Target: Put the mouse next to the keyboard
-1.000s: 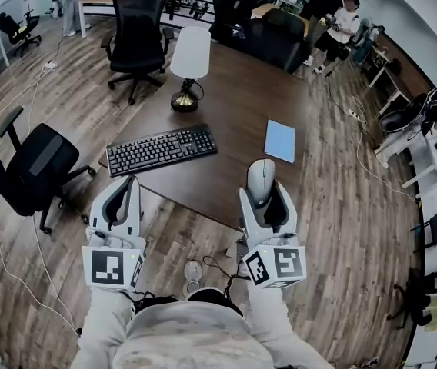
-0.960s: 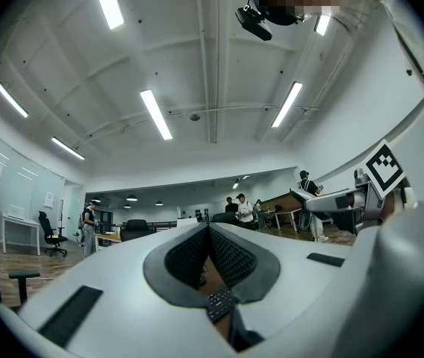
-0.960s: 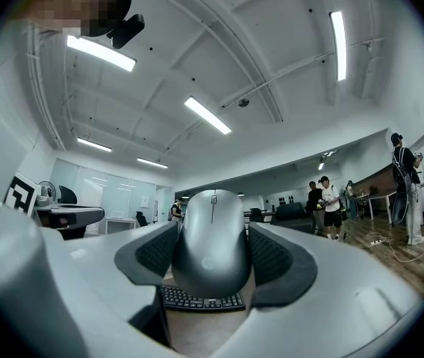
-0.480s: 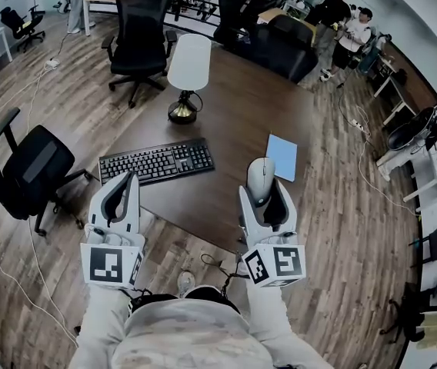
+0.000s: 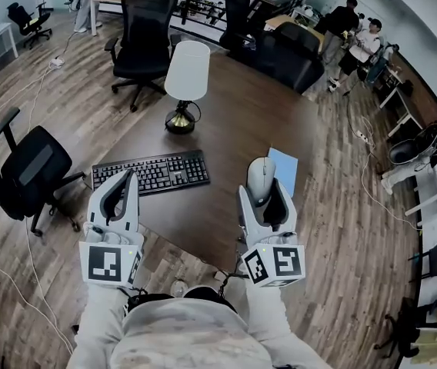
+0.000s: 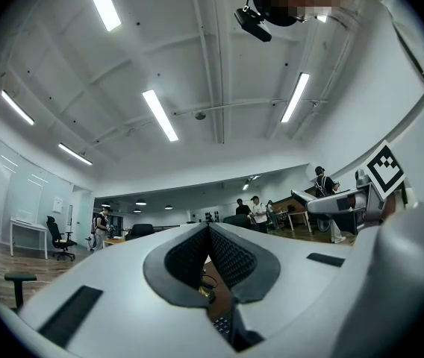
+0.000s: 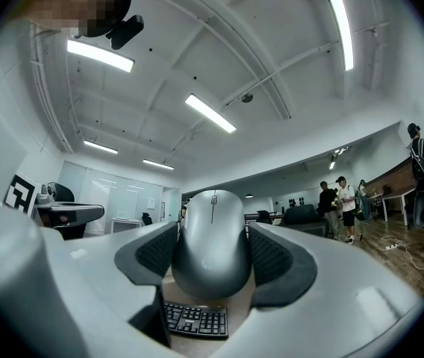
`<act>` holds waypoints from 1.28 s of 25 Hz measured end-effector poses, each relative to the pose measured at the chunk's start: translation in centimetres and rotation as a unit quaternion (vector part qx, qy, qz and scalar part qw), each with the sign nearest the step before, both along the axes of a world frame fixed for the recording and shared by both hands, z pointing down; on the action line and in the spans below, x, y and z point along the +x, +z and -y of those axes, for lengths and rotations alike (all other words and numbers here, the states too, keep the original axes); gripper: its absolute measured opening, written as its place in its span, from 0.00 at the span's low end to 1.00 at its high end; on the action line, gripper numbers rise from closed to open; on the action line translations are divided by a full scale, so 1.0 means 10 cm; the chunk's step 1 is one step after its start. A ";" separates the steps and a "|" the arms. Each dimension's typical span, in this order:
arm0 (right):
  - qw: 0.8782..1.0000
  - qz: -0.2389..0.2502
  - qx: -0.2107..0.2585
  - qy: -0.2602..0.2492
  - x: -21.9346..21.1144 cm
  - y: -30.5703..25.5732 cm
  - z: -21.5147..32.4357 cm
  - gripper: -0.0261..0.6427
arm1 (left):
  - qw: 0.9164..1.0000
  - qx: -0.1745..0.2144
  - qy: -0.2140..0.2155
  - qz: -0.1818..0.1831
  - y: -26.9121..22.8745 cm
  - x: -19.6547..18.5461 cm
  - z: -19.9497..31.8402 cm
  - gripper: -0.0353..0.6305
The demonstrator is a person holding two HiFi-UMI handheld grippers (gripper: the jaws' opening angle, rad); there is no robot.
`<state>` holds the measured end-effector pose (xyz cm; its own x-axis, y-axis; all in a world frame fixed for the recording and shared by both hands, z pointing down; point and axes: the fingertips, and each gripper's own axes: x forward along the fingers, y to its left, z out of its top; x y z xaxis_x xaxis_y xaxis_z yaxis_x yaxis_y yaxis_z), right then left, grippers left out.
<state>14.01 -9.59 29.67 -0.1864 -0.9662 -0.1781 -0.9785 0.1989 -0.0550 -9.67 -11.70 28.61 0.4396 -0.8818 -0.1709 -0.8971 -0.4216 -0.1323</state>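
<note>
Nearest, the person's sleeves are cut off by the bottom edge of the head view. There are two grippers. The left gripper has its jaws pressed together at the tips with nothing between them. In the head view it covers part of the near left edge of the keyboard, so that corner cannot be seen.

The right gripper has its jaws pinching the one grey mouse by its sides. The mouse sticks out past the jaw tips over the near right part of the dark brown bench. It is to the right of the keyboard and apart from it. The head view does not show whether the mouse touches the bench. In the right gripper view the mouse fills the gap between the jaws, and only a strip of keys shows below it.

Just beyond the mouse lies one blue pad, its near left part hidden behind the mouse and gripper. There is one black keyboard, lying slightly askew.

Farther back on the bench stands one lamp with a white shade and a brass-coloured foot.

Black office chairs stand around on the wooden floor. The far ones merge together and are hard to count. Two people stand together at the far right. A third at the far left is cut off by the top edge.
</note>
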 end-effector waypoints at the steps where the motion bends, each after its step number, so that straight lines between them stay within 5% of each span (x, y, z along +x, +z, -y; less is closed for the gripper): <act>1: 1.000 -0.003 0.000 -0.003 0.02 0.01 0.04 0.50 | 1.000 0.000 -0.002 0.000 0.01 0.03 0.03 0.06; 32: 0.998 0.002 -0.060 -0.016 0.39 0.51 1.10 0.50 | 0.999 -0.029 -0.009 0.018 0.26 0.40 0.92 0.06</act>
